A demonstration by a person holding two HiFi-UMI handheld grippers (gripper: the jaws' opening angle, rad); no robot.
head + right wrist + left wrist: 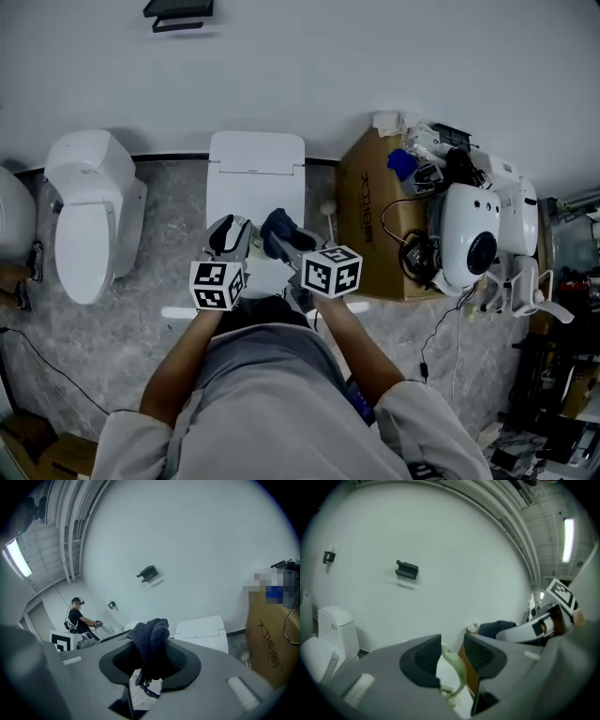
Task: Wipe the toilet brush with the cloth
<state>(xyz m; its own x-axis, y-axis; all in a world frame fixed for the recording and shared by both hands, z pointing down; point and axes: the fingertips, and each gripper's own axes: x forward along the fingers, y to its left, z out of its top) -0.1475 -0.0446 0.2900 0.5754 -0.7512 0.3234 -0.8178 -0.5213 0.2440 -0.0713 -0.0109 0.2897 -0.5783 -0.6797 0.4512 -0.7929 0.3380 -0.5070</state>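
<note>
While the left gripper [451, 645] has its jaws drawn close on the pale green looped handle of the toilet brush [458, 671], the right gripper [150, 657] is clamped tight on the cloth [151, 637], a dark blue bunch that sticks up past its jaw tips. From the head view the two grippers sit side by side, with the cloth just to the right of the left one; whether cloth and brush touch cannot be told, and the brush's bristle end is out of sight. There is one brush and one cloth. Beneath both stands a white toilet [255, 178] with its lid down, a second toilet [86, 220] stands well to the left, and one cardboard box [370, 216] sits to the right against the wall [300, 66].
</note>
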